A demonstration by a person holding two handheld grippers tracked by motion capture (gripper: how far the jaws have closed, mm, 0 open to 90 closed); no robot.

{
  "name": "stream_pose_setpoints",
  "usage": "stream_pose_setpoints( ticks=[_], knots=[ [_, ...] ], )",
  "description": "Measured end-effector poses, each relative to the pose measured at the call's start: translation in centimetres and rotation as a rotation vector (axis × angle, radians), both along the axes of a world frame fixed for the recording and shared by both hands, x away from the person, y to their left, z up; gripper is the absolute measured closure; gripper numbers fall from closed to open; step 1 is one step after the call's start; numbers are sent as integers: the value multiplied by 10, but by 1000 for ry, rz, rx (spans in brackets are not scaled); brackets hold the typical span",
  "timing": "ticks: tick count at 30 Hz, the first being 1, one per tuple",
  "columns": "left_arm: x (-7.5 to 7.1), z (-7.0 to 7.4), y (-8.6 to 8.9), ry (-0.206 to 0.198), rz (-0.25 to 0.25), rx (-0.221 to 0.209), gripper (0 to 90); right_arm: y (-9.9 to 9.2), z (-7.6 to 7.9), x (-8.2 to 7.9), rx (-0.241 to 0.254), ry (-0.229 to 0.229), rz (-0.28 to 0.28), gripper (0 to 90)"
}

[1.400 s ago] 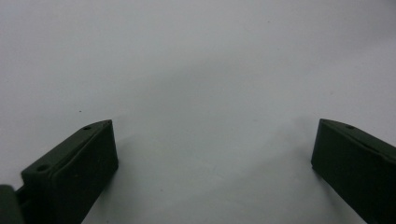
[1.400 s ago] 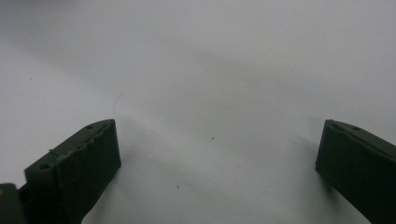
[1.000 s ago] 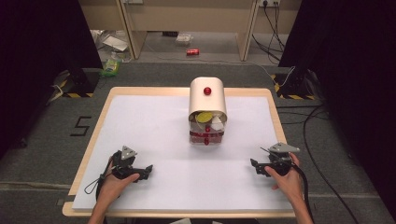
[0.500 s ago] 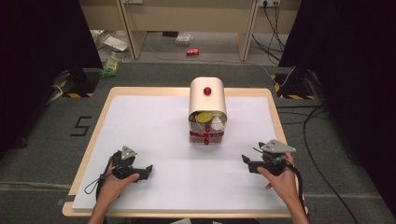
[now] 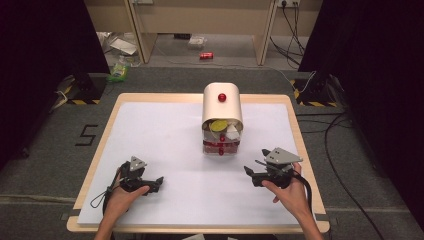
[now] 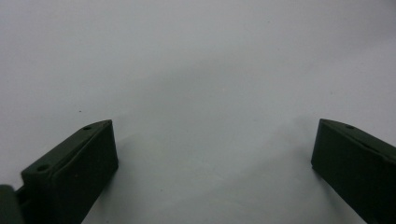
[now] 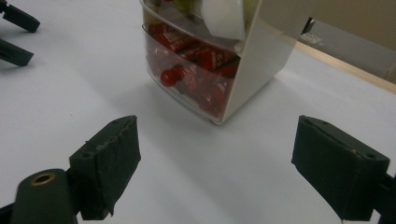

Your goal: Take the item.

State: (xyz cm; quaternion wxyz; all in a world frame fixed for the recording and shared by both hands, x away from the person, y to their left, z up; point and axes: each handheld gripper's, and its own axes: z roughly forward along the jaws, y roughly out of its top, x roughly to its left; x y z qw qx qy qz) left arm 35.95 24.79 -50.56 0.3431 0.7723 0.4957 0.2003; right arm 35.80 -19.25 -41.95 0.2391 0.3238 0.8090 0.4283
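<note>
A cream storage box (image 5: 222, 105) with a rounded lid and a red knob stands at the middle of the white-covered table (image 5: 165, 130). Its open front shows yellow and white items above a clear drawer (image 5: 221, 146) of red packets. In the right gripper view the drawer (image 7: 196, 70) with its red knob is just ahead, left of centre. My right gripper (image 5: 248, 172) (image 7: 215, 122) is open and empty, pointing at the box from the front right. My left gripper (image 5: 159, 180) (image 6: 215, 126) rests open on the sheet at the front left, its jaws also seen far off (image 7: 16, 32).
The table's wooden rim (image 5: 295, 125) frames the white sheet. Grey carpet surrounds it, with cables (image 5: 340, 145) on the right and litter and a red can (image 5: 206, 55) on the floor behind. Black curtains close both sides.
My right gripper has moved left and a little forward, closer to the box's front. The left gripper and the box have stayed put.
</note>
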Motion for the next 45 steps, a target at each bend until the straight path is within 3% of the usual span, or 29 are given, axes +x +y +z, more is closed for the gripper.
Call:
stream_pose_setpoints(
  ticks=[20,34,45],
  knots=[
    [0,0,0,0,0,-1,0,48,24,8,10,-44,81,157],
    [0,0,0,0,0,-1,0,61,43,16,15,-93,97,162],
    [0,0,0,0,0,-1,0,73,49,23,19,-118,110,164]
  ],
)
